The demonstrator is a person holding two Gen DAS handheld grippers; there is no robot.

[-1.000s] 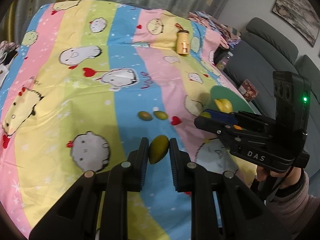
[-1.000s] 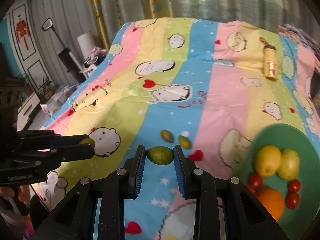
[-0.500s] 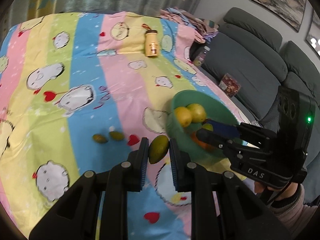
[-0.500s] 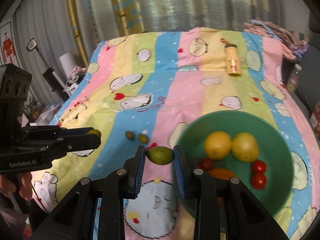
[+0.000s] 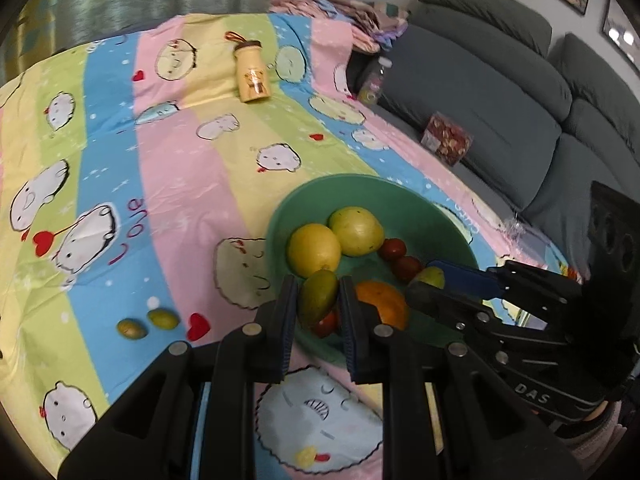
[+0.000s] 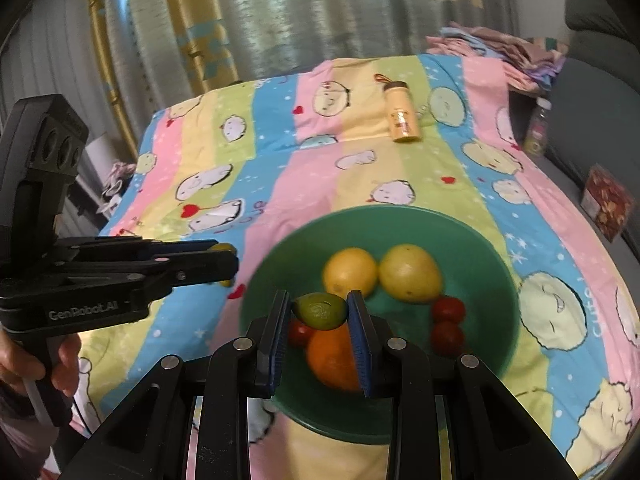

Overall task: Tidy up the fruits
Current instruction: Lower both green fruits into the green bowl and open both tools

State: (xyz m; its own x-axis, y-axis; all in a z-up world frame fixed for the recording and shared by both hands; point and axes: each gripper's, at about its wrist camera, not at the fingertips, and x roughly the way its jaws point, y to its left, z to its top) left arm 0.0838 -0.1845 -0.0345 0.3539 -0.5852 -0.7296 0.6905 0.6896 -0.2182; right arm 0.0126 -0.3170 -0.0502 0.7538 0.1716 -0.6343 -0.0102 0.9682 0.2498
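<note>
Through the left wrist view you are holding a green mango clenched in the left gripper jaws over the near rim of the green bowl, so be carrying it further in and lowering it beside the orange before releasing; "Love" is showing on the bedsheet and "DAS" on the other gripper. Through the right wrist view your right gripper jaws are grasping a small green fruit above the orange, so be setting it in a free spot; the left tool is reading "GenRobot.AI".
</note>
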